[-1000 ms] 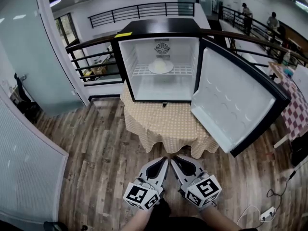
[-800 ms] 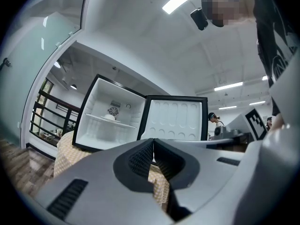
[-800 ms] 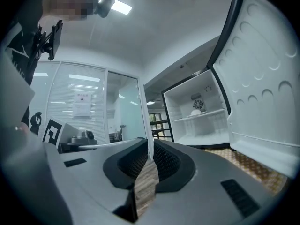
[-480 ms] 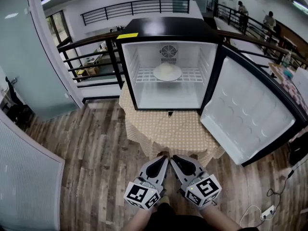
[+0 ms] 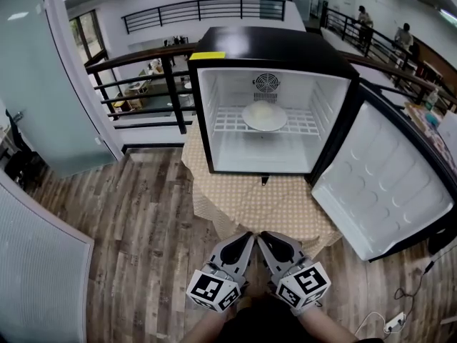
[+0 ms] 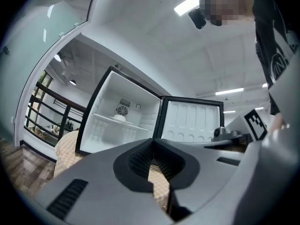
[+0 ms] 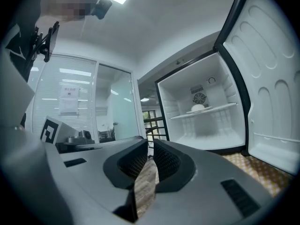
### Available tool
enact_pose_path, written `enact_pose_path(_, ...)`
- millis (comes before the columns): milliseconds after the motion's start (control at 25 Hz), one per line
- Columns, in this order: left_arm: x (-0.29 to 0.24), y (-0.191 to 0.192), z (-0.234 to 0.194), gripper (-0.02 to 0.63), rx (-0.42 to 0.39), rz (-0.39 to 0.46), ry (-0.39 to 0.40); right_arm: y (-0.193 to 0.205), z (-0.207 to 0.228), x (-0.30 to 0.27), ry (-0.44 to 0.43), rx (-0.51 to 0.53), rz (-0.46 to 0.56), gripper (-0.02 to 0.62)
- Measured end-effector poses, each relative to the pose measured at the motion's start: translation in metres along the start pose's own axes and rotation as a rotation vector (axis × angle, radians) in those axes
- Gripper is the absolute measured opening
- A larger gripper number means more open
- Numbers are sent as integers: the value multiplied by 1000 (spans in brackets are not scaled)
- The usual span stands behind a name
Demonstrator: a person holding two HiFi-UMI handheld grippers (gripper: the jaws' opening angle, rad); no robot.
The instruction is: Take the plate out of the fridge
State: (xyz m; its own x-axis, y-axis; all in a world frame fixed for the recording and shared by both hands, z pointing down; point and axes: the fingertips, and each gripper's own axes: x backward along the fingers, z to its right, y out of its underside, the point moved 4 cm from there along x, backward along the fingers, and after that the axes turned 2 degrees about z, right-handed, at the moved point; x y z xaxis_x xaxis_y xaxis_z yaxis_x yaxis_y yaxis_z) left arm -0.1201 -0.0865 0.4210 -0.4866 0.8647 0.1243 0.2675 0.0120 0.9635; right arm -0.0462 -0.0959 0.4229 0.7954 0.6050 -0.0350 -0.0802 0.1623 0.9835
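Wood floor [image 5: 143, 213]; open fridge [image 5: 271, 45] at 12 o'clock, plate [image 5: 264, 116] on its shelf [image 5: 303, 124]. Left gripper [image 5: 247, 239] and right gripper [image 5: 264, 238] at 6 o'clock, jaws closed, empty.

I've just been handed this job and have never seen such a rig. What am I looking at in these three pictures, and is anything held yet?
There is no robot arm: a person holds a two-jaw gripper in each hand. The head view looks down from a camera on the person's head. It shows the left gripper and right gripper side by side, in front of a small fridge that stands on a cloth-covered table. The fridge door is open to the right. The other two pictures come from a camera riding on each gripper, looking along its jaws. Both pairs of jaws are together and hold nothing. The plate lies on the wire shelf inside the fridge, untouched.
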Motion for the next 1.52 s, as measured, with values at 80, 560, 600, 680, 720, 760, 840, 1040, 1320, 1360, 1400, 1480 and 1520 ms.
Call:
enact_pose_path(80,-6,1,-7,9,3,0,-4,1,6,-8,2,-10,1,55)
enact_pose_path(560,-52,5,-67,9,-2,-29,-23,-3,50,-76,-12,-61,31,55)
enact_pose_path(600,-58,4,-73,9,0,-28,-24,-5,53,-82,-15,-55,36,55)
enact_pose_path(680,-70,2,-83,9,3,-25,-22,-9,62,-92,-13,-47,41,55)
enact_pose_path(720,-76,1,-86,9,0,-24,-17,-9,68,-96,-6,-53,43,55)
enact_pose_path(760,-82,-1,-89,9,-4,-24,-9,-10,73,-100,3,-63,45,55)
enact_pose_path(840,-94,-3,-96,9,-11,-21,5,-11,84,-108,18,-79,48,55)
enact_pose_path(1040,-119,-6,-111,9,5,-23,20,-17,102,-122,44,-115,59,55)
enact_pose_path(1320,-142,-12,-127,9,-6,-32,43,-28,122,-142,74,-194,82,55)
enact_pose_path(1360,-146,-13,-130,9,-9,-32,44,-29,125,-146,77,-197,84,55)
enact_pose_path(1400,-149,-14,-133,9,-13,-33,45,-31,128,-150,81,-200,85,55)
enact_pose_path(1480,-155,-16,-138,9,-22,-36,49,-33,134,-157,91,-210,87,55)
enact_pose_path(1520,-159,-17,-140,9,-25,-38,50,-35,138,-161,96,-217,88,55)
